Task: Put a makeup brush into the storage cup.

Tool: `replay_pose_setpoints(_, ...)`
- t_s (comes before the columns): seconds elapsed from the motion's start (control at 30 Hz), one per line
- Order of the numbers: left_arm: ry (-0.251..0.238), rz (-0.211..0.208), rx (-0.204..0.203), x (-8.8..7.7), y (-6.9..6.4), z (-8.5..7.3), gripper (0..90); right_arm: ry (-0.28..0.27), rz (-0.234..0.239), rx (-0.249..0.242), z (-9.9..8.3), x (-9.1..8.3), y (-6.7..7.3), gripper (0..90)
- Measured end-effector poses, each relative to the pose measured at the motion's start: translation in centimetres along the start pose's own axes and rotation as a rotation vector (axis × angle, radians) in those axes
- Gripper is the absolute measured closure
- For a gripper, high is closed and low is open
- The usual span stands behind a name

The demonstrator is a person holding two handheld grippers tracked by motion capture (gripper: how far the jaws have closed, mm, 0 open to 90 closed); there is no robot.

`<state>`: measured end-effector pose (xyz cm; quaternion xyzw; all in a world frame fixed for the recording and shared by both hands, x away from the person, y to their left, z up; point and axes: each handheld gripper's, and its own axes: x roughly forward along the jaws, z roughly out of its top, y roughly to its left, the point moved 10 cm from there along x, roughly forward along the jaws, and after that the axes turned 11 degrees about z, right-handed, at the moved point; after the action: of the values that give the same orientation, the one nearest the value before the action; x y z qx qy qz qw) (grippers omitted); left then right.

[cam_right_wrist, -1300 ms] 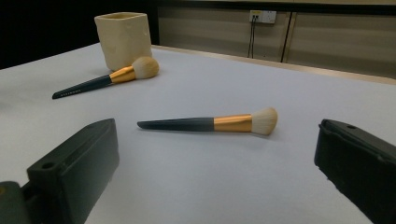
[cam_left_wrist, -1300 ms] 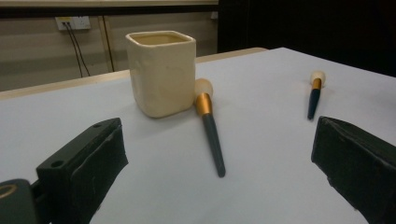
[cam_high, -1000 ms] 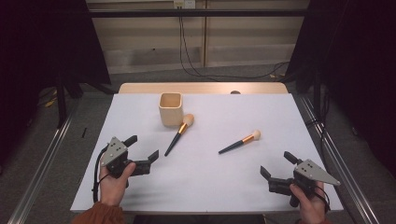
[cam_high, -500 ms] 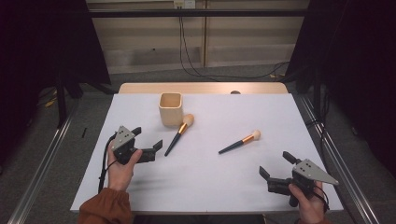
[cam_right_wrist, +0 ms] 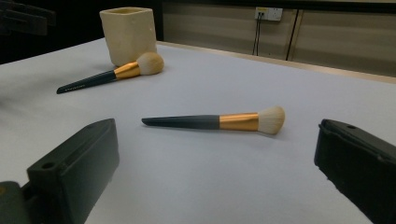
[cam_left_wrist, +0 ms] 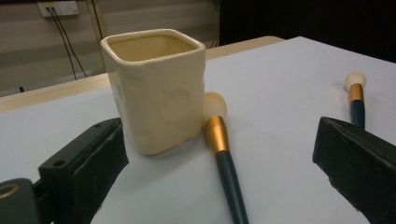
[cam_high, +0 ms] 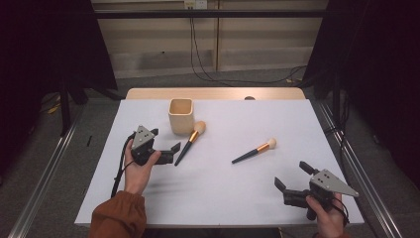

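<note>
left tongs (cam_high: pixel 165 147) — agape | brush (cam_high: pixel 190 142) handle — between jaws, untouched

A glossy cream ceramic cup (cam_left_wrist: pixel 154 88), soft-bristled brushes (cam_right_wrist: pixel 215 121) with shiny gold metal collars, matt black plastic tongs (cam_left_wrist: pixel 224 158), smooth white table (cam_high: pixel 247 193).

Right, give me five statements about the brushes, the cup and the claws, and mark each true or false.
1. The left claw is open beside the near brush's handle. True.
2. Both brushes stand inside the cup. False: both lie on the table.
3. The near brush's bristle end lies next to the cup. True.
4. The right claw is shut on the far brush. False: it is open and apart from that brush.
5. The cup lies tipped on its side. False: it stands upright.
</note>
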<state>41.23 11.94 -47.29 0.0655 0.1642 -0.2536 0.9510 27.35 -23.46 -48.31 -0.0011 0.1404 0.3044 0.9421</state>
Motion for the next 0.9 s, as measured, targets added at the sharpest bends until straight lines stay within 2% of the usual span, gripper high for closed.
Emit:
replay_pose_setpoints(0.2, -0.016, -0.015, 0.014, 0.7, -0.5, 1.2, 2.2, 0.001, 0.0, 0.001, 0.0, 0.0, 0.0, 0.0)
replay_pose_setpoints(0.23, 0.014, -0.033, 0.029, 1.0, -0.7, 1.1, 2.0, 0.002, -0.001, 0.001, 0.0, 0.0, 0.0, 0.0)
replay_pose_setpoints(0.3, 0.025, -0.048, 0.025, 1.1, -0.9, 1.1, 2.2, 0.001, -0.002, 0.003, 0.0, -0.1, 0.0, 0.0)
replay_pose_setpoints(0.33, 0.054, -0.06, 0.034, 1.5, -1.1, 1.0, 2.2, 0.002, -0.003, 0.001, -0.1, -0.1, 0.0, 0.0)
replay_pose_setpoints(0.43, 0.067, -0.058, 0.039, 1.8, -1.3, 1.1, 2.2, 0.003, -0.003, 0.001, -0.1, -0.2, 0.0, 0.0)
replay_pose_setpoints(0.53, 0.099, -0.088, 0.039, 2.2, -1.5, 1.0, 1.7, 0.004, -0.006, 0.001, -0.1, -0.3, 0.0, 0.0)
replay_pose_setpoints(0.63, 0.14, -0.093, 0.073, 2.6, -1.7, 0.7, 1.8, 0.003, -0.007, 0.001, -0.1, -0.3, 0.0, 0.0)
replay_pose_setpoints(0.7, 0.154, -0.09, 0.06, 2.8, -1.7, 0.6, 1.8, 0.005, -0.009, 0.004, -0.2, -0.3, -0.1, 0.0)
replay_pose_setpoints(0.9, 0.222, -0.075, 0.07, 3.4, -1.2, -0.5, 2.4, 0.007, -0.01, 0.003, -0.2, -0.3, -0.1, 0.0)
